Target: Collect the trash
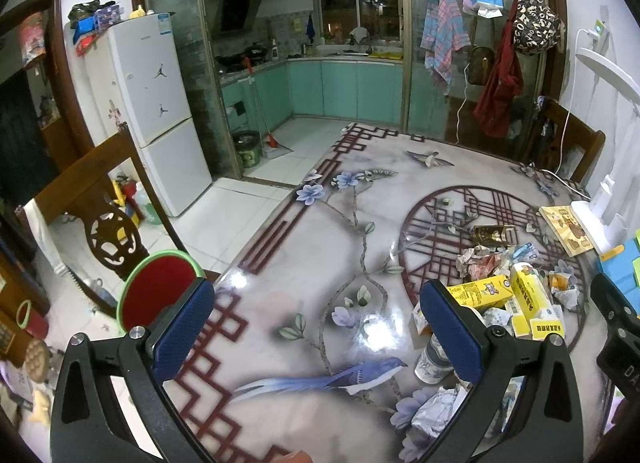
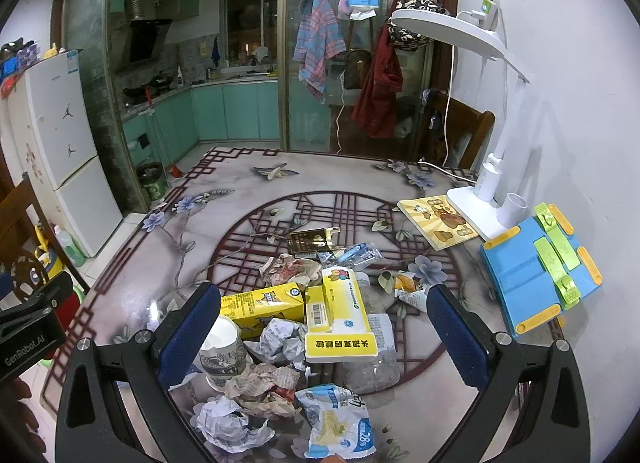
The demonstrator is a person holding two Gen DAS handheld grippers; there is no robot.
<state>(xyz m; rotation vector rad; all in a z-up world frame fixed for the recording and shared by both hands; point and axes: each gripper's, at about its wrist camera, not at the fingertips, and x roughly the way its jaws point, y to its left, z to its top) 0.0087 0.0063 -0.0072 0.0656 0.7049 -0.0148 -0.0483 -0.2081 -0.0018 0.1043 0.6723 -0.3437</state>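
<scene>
**Over the patterned counter, a heap of trash between two spread grippers**

Over the counter (image 1: 280, 303), at its near left edge, the left gripper (image 1: 316, 327) hangs with its blue-padded fingers (image 1: 184, 327) spread wide and nothing between them. Beyond its left finger, off the counter's edge, a red bin with a green rim (image 1: 160, 287) stands on the floor beside a carved wooden chair (image 1: 108, 223), and a white fridge (image 1: 148, 103) stands further back.

Further right, the trash pile (image 2: 312, 311) lies on the round lattice pattern of the counter. In the right wrist view the right gripper (image 2: 324, 327) hovers above the pile with its fingers (image 2: 456, 327) parted and empty. Between them lie a yellow carton (image 2: 264, 301) on its side, a yellow-and-white box (image 2: 344, 315) touching it, a white paper cup (image 2: 222, 351) tipped over by the left finger, a clear plastic bottle (image 2: 376, 359) lying flat under the box, crumpled paper balls (image 2: 280, 337), and a blue-and-white snack wrapper (image 2: 340, 423) nearest the camera. Behind the heap sits a dark cigarette pack (image 2: 310, 241).

To the right of the pile, a yellow picture book (image 2: 436, 219) lies partly under the base of a white desk lamp (image 2: 476, 199), and a blue-and-yellow toy board (image 2: 536, 271) rests by the wall.
</scene>
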